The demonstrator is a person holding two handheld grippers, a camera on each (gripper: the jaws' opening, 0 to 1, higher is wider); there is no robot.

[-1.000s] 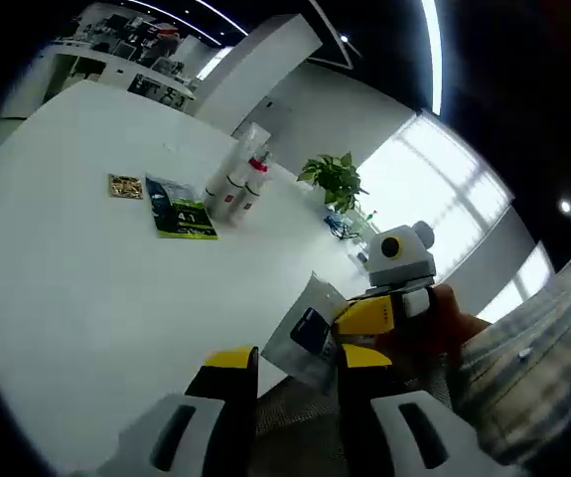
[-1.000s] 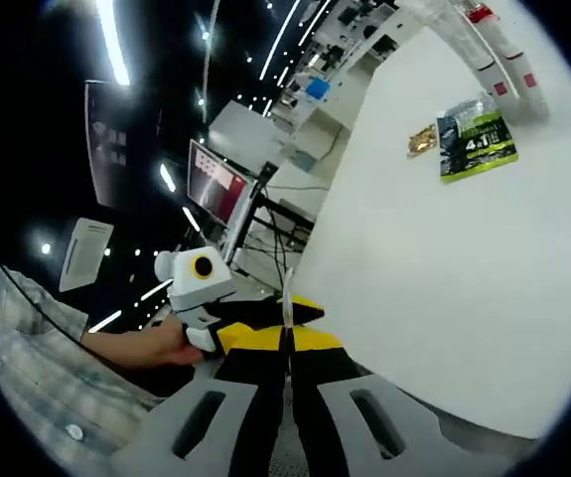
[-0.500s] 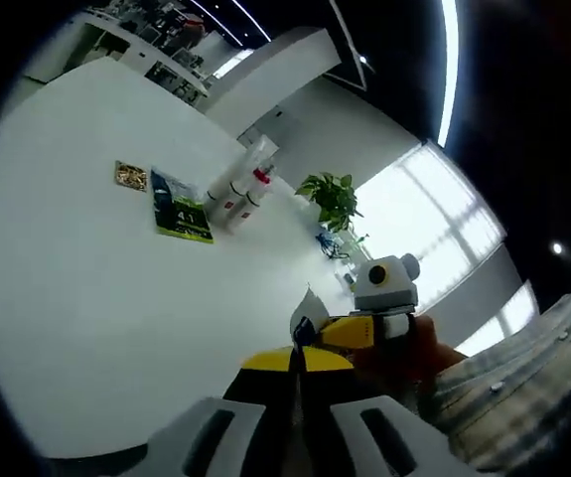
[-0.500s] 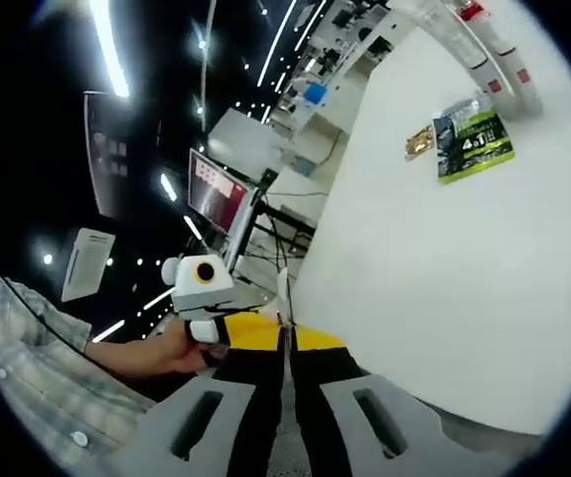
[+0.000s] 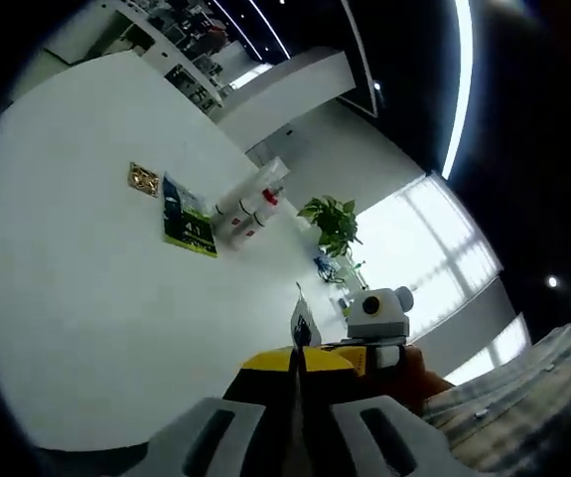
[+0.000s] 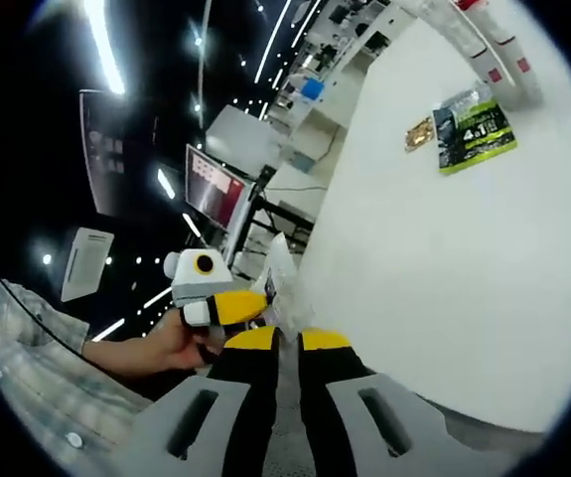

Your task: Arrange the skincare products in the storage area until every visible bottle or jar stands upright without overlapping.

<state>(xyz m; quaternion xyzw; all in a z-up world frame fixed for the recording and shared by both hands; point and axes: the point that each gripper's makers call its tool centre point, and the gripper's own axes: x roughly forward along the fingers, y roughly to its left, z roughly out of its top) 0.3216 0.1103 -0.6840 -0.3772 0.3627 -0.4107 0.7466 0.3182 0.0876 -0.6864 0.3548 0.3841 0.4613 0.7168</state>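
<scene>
1. In the left gripper view the left gripper (image 5: 296, 360) has its yellow-tipped fingers pressed together on a thin sachet (image 5: 302, 324) that stands edge-on just above the tips at lower centre.
2. In the right gripper view the right gripper (image 6: 289, 341) shows a narrow gap between its fingers; the pale sachet (image 6: 281, 285) rises just above the tips, and I cannot tell whether these fingers pinch it.
3. To do this step well, I judge that only one gripper should keep its hold while the sachet travels over to the rest, since two pulls could crease or tear it.
4. The skincare products lie far off: tubes (image 5: 250, 203) in the upper middle, with a green packet (image 5: 188, 221) and a small gold sachet (image 5: 144, 179) just beside them on the white worktop (image 5: 86, 298).
5. The left gripper view adds a potted plant (image 5: 332, 221) and bright windows; the right gripper view adds a monitor (image 6: 215, 184) at left and the person's hand (image 6: 171, 343) on the left gripper.
</scene>
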